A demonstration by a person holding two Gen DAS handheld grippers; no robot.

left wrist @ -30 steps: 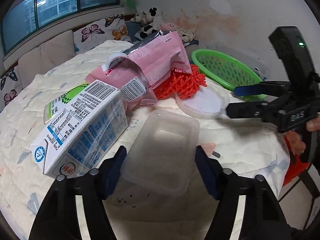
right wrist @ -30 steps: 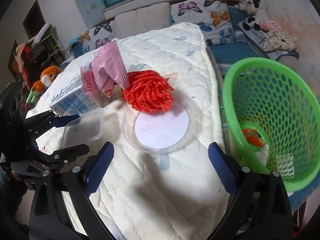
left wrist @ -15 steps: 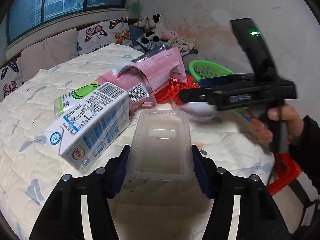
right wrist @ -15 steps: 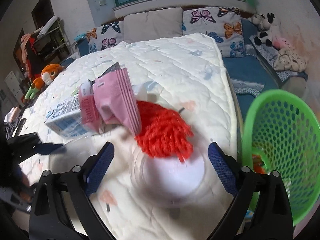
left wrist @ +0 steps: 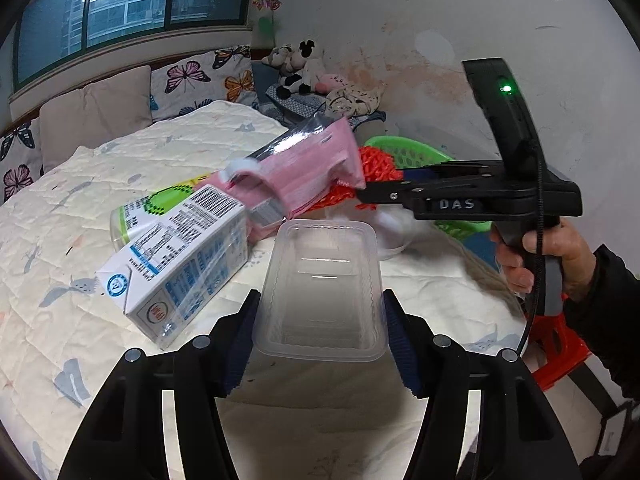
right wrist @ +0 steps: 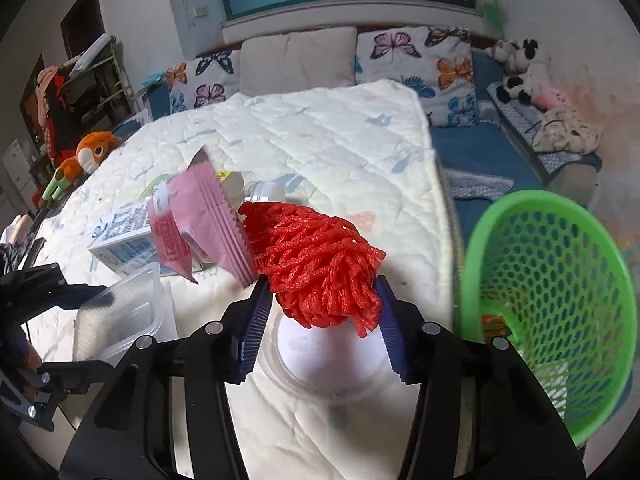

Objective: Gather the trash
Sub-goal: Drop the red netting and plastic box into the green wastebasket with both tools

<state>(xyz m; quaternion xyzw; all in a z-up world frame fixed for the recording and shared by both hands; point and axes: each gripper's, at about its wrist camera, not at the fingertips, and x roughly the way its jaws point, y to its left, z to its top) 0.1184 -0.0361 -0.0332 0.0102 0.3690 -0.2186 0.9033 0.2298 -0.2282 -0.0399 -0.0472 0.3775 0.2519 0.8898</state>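
Two grippers now have something between the jaws: a second ago the right gripper (right wrist: pixel 320 322) stood wide over the quilt (right wrist: pixel 320 140), and now it is closing on the red foam net (right wrist: pixel 316 264), with the pads at the sides of the net. The left gripper (left wrist: pixel 320 338) holds the clear plastic box (left wrist: pixel 320 292) at a middle width, as before, a little higher off the quilt. I judge both pieces can go next to the green basket (right wrist: pixel 560 280), just right of the net.
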